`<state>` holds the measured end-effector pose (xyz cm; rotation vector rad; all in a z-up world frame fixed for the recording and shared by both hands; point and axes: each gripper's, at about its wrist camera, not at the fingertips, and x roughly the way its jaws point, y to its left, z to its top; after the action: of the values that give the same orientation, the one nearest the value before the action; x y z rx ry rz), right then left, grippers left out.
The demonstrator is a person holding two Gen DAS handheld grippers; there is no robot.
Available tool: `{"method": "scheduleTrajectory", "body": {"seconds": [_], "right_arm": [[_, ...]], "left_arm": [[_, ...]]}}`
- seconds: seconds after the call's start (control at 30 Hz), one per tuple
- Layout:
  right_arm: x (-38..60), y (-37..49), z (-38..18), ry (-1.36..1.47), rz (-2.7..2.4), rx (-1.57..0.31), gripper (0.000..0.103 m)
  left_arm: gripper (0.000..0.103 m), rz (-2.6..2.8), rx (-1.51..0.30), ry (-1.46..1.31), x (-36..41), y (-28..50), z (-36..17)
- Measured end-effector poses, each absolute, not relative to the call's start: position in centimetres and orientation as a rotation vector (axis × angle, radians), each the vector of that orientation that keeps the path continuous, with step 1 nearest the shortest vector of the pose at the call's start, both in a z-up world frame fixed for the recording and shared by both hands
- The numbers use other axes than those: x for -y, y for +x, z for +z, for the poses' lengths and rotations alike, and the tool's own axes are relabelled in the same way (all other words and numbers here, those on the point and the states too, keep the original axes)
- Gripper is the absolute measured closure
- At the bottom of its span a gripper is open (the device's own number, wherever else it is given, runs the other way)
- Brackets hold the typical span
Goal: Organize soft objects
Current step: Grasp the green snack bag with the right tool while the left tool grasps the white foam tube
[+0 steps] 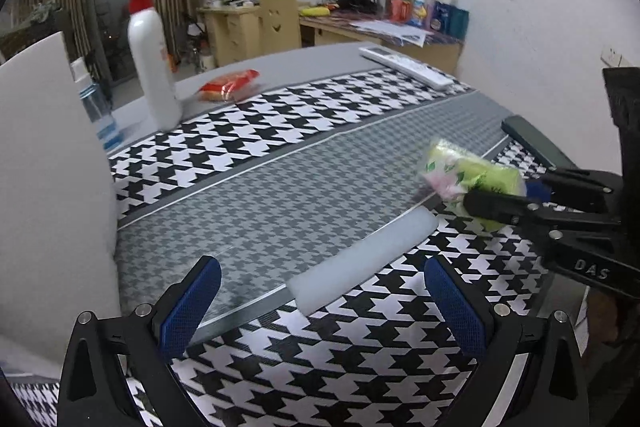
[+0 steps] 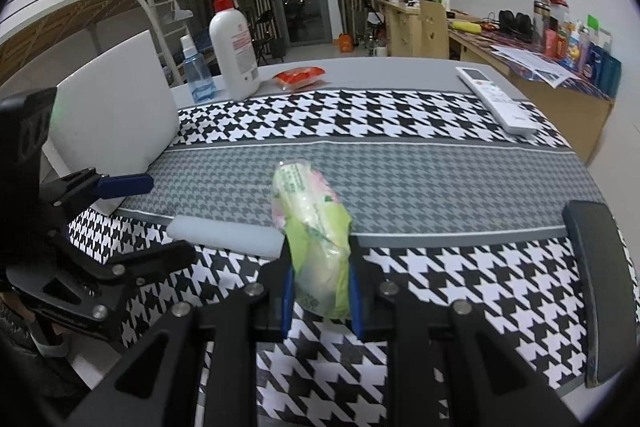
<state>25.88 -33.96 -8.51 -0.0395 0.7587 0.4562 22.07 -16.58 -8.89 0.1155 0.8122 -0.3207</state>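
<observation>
My right gripper (image 2: 320, 287) is shut on a green and pink tissue pack (image 2: 310, 223) and holds it above the houndstooth tablecloth; the pack also shows in the left wrist view (image 1: 468, 173), gripped at the right. My left gripper (image 1: 320, 303) is open and empty, low over the cloth, with a white foam bar (image 1: 360, 261) lying just ahead between its fingers. The foam bar (image 2: 226, 237) lies left of the held pack. A red snack packet (image 2: 299, 77) lies at the table's far side and also shows in the left wrist view (image 1: 228, 87).
A white pump bottle (image 2: 234, 53), a blue spray bottle (image 2: 196, 75) and a white foam board (image 2: 116, 107) stand at the far left. A white remote (image 2: 496, 99) lies at the far right. A dark phone (image 2: 600, 287) lies near the right edge. Cluttered desks stand behind.
</observation>
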Motion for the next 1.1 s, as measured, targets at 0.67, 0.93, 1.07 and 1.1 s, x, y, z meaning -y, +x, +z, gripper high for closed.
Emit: {"method": "scheduleTrajectory", "body": {"seconds": [0.67,0.93,1.07,1.1], "right_arm": [[35.6,25.4,-9.1,0.012,0.423,-0.764,0.077],[35.6,24.9,-8.8,0.013,0.42,-0.753,0.077],[35.6,24.7,-8.6,0.013,0.418,-0.745,0.077],[35.6,24.7,-8.6,0.013,0.417,-0.743,0.077]], "left_arm": [[0.045,-0.441,-0.903,0.227,18.2,23.9,-10.3],[0.069,-0.49,-0.947,0.275,18.1,23.8,-9.9],[0.076,-0.47,-0.913,0.324,18.4,23.1,-9.8],[0.079,-0.46,-0.897,0.327,18.4,22.9,-9.6]]}}
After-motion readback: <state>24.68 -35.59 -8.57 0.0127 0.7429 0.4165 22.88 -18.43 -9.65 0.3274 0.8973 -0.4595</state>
